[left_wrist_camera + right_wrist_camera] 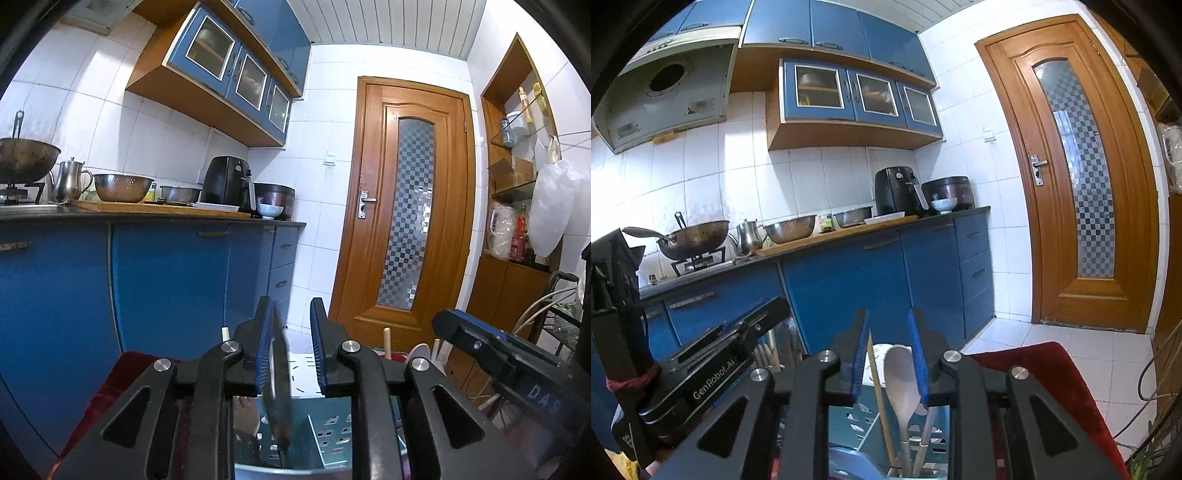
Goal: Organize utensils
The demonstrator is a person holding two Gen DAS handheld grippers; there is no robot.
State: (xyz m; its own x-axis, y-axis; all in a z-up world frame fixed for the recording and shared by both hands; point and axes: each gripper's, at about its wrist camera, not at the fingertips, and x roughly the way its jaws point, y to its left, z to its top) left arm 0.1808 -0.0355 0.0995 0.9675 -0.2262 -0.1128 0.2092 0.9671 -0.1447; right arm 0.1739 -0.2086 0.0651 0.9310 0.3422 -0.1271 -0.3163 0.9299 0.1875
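Note:
My left gripper [291, 306] is open over a teal perforated utensil holder [332, 432]. A dark, blurred utensil [281, 373] hangs upright between its blue pads, close against the left pad and apart from the right one. My right gripper [888, 317] is open above the same holder [857, 421]. A metal spoon [902, 373] stands bowl-up in it beside a wooden chopstick [878, 373], both between the pads and not pinched. Each gripper shows in the other's view: the right gripper [480, 347] and the left gripper [738, 332].
The holder rests on a red cloth [1052, 369]. More wooden handles [386, 341] stick up nearby. Blue cabinets and a counter with a wok [694, 240], bowls and an air fryer [897, 192] lie ahead. A wooden door [1071, 177] is on the right, with cables [1160, 369] near it.

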